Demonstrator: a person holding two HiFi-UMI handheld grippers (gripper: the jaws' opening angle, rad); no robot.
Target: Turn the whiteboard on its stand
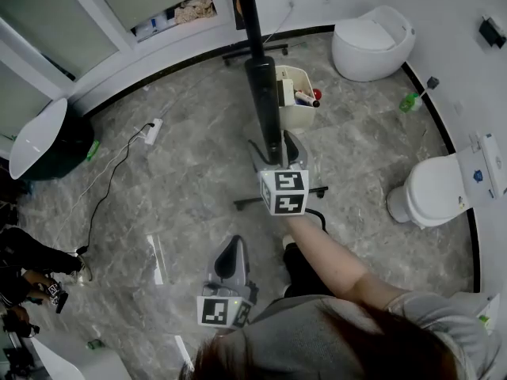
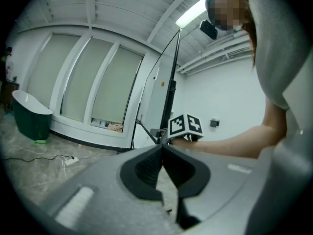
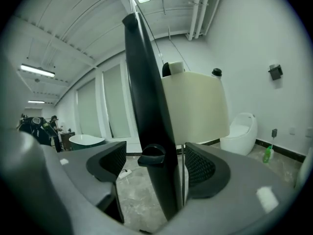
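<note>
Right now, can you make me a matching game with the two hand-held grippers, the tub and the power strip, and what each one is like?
Things:
1. left hand-held gripper
2. right hand-held gripper
3. tub
4. power strip

What it is like:
A. lies on the floor, at the end of a black cable
B. jaws together, nothing between them
C. dark green outside
D. jaws apart, the whiteboard edge between them

Pairs: 1-B, 2-D, 3-C, 4-A
</note>
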